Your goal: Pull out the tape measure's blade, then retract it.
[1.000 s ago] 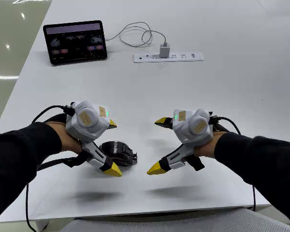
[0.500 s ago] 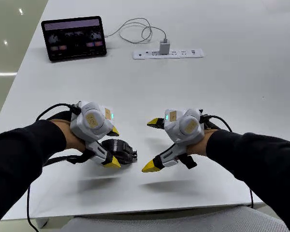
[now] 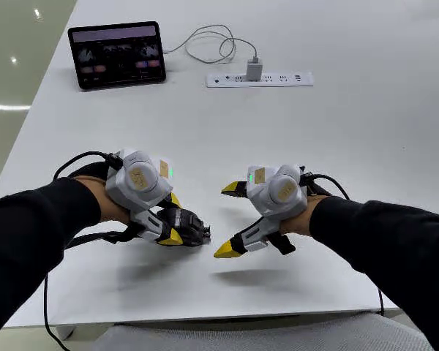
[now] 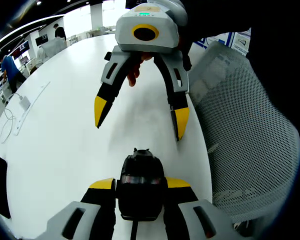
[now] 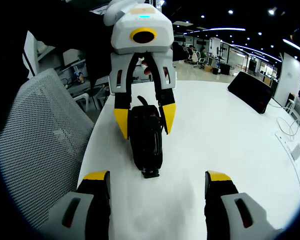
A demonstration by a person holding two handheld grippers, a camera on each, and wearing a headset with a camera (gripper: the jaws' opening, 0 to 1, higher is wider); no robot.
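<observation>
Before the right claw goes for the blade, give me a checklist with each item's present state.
1. Hold: left claw shut on tape measure, jaws against both its sides: ok.
2. Opening: right claw open wide: ok.
3. Aim: blade hook faces the right claw, roughly in line with the gap between its jaws: ok.
4. Start state: blade hook seated at the case, nothing pulled out: ok.
5. Left grip firm enough to resist the pull: cannot tell.

Place: you're in an open-plan office | Near you: long white table (image 3: 314, 183), tablet (image 3: 118, 55), power strip (image 3: 260, 79), mesh chair (image 4: 240, 125) | Farther off: ceiling spotlights (image 5: 230, 11), people at other desks (image 5: 197, 54)
</observation>
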